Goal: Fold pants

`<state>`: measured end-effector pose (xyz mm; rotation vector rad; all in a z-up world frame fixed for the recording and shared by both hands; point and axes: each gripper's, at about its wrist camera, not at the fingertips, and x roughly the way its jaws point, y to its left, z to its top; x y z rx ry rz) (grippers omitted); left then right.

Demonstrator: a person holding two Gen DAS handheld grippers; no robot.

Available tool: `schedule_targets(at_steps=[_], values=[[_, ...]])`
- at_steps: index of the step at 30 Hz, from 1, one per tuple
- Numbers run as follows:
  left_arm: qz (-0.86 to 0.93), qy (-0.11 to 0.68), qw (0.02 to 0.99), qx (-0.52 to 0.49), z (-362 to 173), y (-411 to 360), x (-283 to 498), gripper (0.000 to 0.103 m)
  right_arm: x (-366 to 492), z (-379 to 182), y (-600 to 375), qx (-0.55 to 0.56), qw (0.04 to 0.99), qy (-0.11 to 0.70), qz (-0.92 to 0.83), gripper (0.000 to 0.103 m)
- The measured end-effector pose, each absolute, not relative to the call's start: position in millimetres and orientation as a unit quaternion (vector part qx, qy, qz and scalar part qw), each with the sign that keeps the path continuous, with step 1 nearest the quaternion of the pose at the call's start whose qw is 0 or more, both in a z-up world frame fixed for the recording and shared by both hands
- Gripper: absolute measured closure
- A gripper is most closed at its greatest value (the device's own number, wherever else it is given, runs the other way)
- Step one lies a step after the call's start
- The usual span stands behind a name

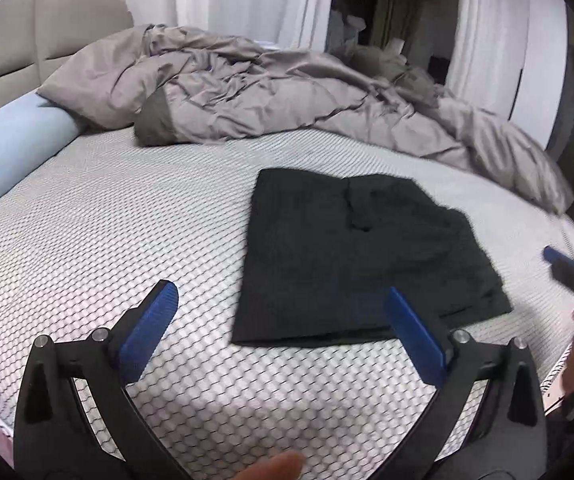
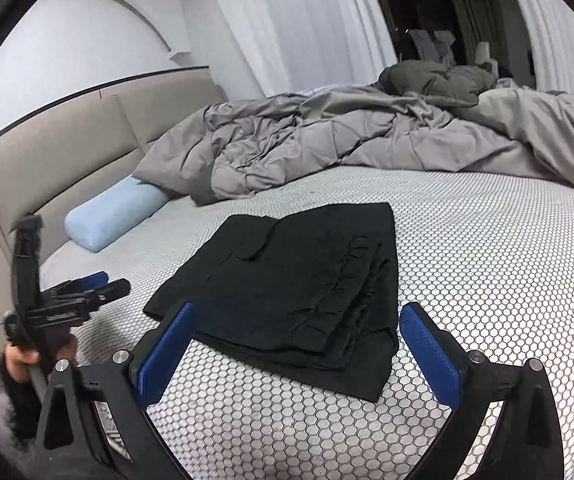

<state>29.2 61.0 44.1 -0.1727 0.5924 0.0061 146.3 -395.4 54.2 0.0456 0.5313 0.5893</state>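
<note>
The black pants (image 1: pixel 363 256) lie folded into a flat rectangle of several layers on the honeycomb-patterned mattress (image 1: pixel 127 240); they also show in the right wrist view (image 2: pixel 291 284). My left gripper (image 1: pixel 283 304) is open and empty, above the mattress just in front of the pants' near left corner. My right gripper (image 2: pixel 299 328) is open and empty, just in front of the pants' near edge. The left gripper shows at the left of the right wrist view (image 2: pixel 87 292); the right gripper's blue tip shows at the right edge of the left wrist view (image 1: pixel 559 258).
A crumpled grey duvet (image 1: pixel 267 96) lies across the far side of the bed. A light blue bolster pillow (image 1: pixel 11 152) lies at the left by the beige headboard (image 2: pixel 67 160). White curtains (image 2: pixel 295 28) hang behind. The mattress edge runs close below the grippers.
</note>
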Motion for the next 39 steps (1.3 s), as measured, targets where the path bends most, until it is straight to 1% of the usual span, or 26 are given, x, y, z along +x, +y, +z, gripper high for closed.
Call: schedule_targets(at_steps=[6, 15, 19, 25, 39], values=[[-0.009, 0.280, 0.958, -0.066, 42, 45, 34, 0.001, 140, 55, -393, 0.029, 0.931, 0.232, 0.279, 0.000], [-0.021, 0.266, 0.964, -0.014, 38, 27, 32, 0.000, 145, 46, -386, 0.025, 0.932, 0.241, 0.269, 0.000], [-0.024, 0.259, 0.965, -0.010, 39, 25, 28, 0.000, 146, 44, -388, 0.036, 0.932, 0.243, 0.266, 0.000], [-0.021, 0.255, 0.967, -0.015, 40, 31, 28, 0.000, 140, 51, -389, 0.040, 0.936, 0.223, 0.270, 0.000], [-0.016, 0.249, 0.968, -0.026, 43, 42, 29, 0.000, 138, 49, -379, 0.017, 0.937, 0.223, 0.270, 0.000]])
